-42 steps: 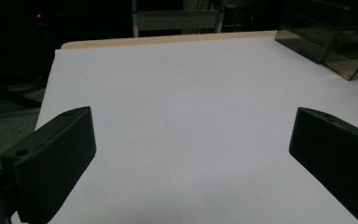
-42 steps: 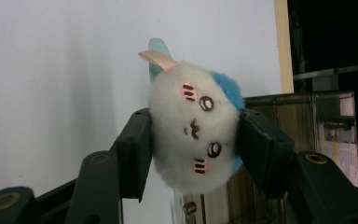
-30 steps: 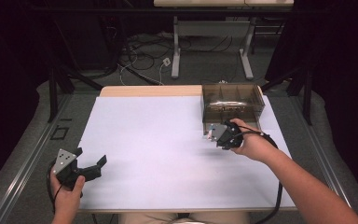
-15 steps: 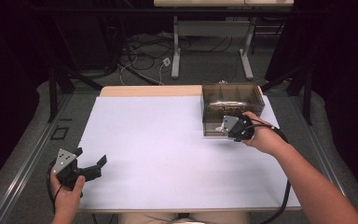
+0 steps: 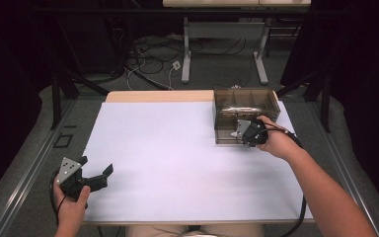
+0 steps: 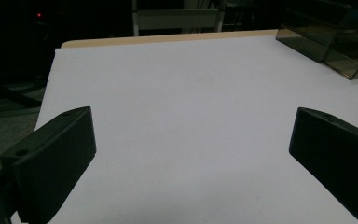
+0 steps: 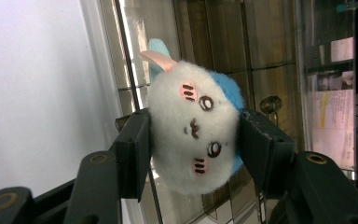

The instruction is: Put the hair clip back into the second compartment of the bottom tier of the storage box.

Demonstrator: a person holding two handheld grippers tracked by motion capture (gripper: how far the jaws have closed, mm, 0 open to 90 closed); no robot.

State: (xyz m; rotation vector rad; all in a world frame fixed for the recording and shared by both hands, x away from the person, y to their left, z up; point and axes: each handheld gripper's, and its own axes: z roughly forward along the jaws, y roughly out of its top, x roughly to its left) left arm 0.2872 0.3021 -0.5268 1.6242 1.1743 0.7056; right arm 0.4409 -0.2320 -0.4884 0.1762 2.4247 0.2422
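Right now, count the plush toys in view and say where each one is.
1. The plush toy is clamped in the right tool, held in front of the smoky drawer box. Others may be hidden inside the box.

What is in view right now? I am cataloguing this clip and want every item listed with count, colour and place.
plush toy: one, white face with blue back and pink ear, clamped between the right gripper's jaws in front of the drawer box.
drawer box: one, smoky brown see-through plastic, far right of the table.
table: one, white top with a pale wood far edge, centre of the scene.
desk frame: one, grey legs, on the floor beyond the table.
cables: several, black and white, on the floor beyond the table.
left gripper: one, black, jaws wide apart, near left corner of the table.
right gripper: one, black, at the drawer box front.
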